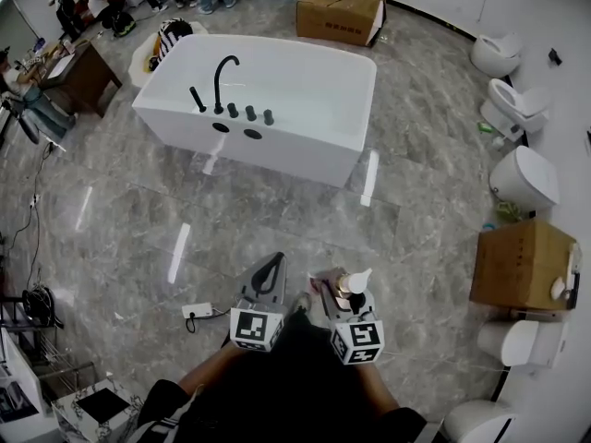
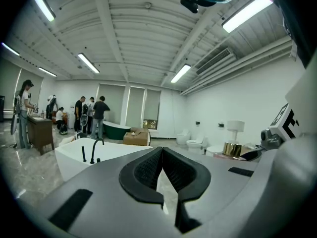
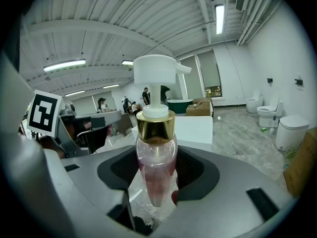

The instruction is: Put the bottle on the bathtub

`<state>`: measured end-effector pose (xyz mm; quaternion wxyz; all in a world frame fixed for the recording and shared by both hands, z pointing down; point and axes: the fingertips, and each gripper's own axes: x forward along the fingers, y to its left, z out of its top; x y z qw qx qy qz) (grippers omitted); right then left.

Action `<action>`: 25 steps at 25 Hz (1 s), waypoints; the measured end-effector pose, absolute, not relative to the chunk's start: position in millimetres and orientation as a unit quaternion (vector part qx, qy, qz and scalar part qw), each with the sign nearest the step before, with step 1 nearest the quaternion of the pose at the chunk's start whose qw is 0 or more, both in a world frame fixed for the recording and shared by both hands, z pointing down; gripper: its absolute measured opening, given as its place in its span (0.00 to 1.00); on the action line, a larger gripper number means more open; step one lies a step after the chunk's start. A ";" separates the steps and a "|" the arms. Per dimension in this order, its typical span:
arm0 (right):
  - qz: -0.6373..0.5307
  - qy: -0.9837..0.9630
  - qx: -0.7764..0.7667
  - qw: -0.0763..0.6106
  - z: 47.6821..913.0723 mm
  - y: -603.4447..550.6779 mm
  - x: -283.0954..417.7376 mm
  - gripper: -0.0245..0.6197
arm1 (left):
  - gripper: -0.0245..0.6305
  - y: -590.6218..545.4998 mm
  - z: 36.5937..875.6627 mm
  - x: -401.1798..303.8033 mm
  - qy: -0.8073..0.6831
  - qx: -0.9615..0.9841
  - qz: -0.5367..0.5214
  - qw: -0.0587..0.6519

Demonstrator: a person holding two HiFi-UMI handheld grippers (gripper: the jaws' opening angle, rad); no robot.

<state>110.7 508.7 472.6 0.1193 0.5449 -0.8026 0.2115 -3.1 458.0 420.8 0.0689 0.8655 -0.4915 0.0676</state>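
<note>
The white bathtub (image 1: 277,155) stands in the middle of a grey marble floor (image 1: 277,220), with a black arched faucet (image 1: 224,79) and a row of black knobs on the rim that faces the person. The bottle (image 1: 355,284) is not on the bathtub: it is well apart from it, out over the floor on the person's side, gripped in the right claw (image 1: 349,293). In the right gripper view the bottle (image 3: 156,148) stands upright between the dark pads, which are clenched on its clear body. It holds pinkish liquid and has a gold collar and a white pump head on top, and the bathtub shows pale behind it. The left claw (image 1: 272,266) hangs just beside the right one, equally far from the bathtub. In the left gripper view its jaws are pressed together at the tips with nothing between them, and the left claw (image 2: 162,155) points toward the bathtub (image 2: 74,157), which sits low at the left. Each claw carries a cube with square markers (image 1: 257,329) at its near end. Beyond the bathtub, on its far side, lies a cardboard box (image 1: 340,12), and several people stand further off there. To the right of the bathtub a row of white toilets (image 1: 524,175) lines the wall, with a second cardboard box (image 1: 522,264) among them.
</note>
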 end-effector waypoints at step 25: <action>0.206 -0.805 0.542 0.127 481.7 372.2 121.4 0.38 | 0.06 330.9 439.1 0.5 -0.501 0.860 0.063 0.076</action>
